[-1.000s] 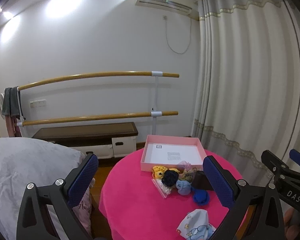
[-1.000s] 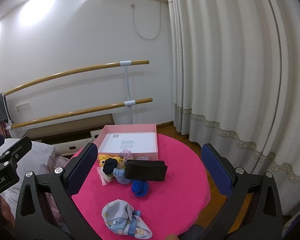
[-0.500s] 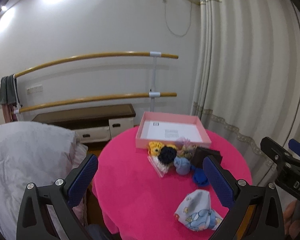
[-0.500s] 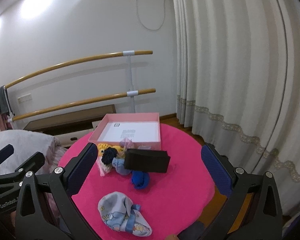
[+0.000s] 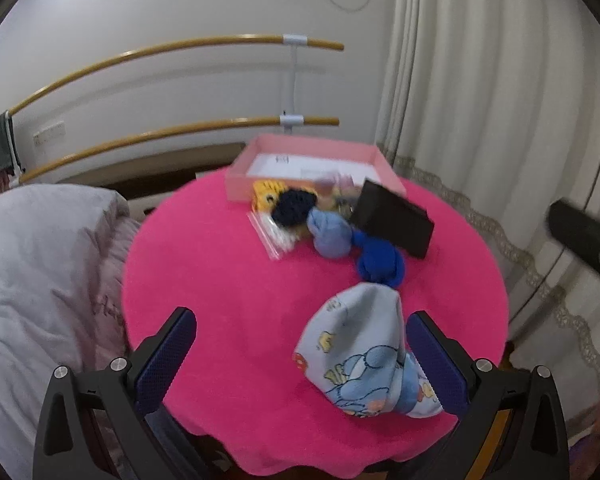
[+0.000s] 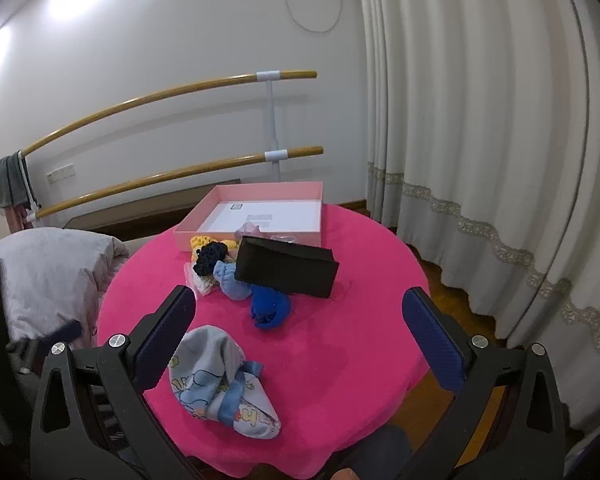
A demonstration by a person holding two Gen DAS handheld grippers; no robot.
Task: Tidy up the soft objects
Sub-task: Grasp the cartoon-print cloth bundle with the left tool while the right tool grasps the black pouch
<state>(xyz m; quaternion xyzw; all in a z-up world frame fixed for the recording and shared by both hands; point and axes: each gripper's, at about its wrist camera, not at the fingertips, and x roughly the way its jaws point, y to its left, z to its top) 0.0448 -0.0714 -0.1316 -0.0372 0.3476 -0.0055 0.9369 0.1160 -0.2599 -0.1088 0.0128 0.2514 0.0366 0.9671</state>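
Note:
A round pink table (image 5: 204,272) (image 6: 360,320) holds a heap of soft things: a light blue cartoon-print cloth (image 5: 364,352) (image 6: 216,380) at the front, a royal blue bundle (image 5: 380,264) (image 6: 270,306), a pale blue bundle (image 5: 330,234) (image 6: 230,278), a dark navy knit piece (image 5: 294,208) (image 6: 210,256), a yellow piece (image 5: 266,194), and a black pouch (image 5: 392,218) (image 6: 286,266). An open pink box (image 5: 312,160) (image 6: 260,212) stands at the back. My left gripper (image 5: 300,360) is open just above the cartoon cloth. My right gripper (image 6: 298,332) is open over the table's front.
A grey quilt (image 5: 40,264) (image 6: 48,264) lies left of the table. A clear plastic bag (image 5: 274,236) lies under the heap. Wooden wall bars (image 6: 172,168) and a low bench stand behind. White curtains (image 6: 480,140) hang at the right.
Both grippers have tipped down and moved closer to the table. The left one has come down over the cartoon cloth. Nothing on the table has moved.

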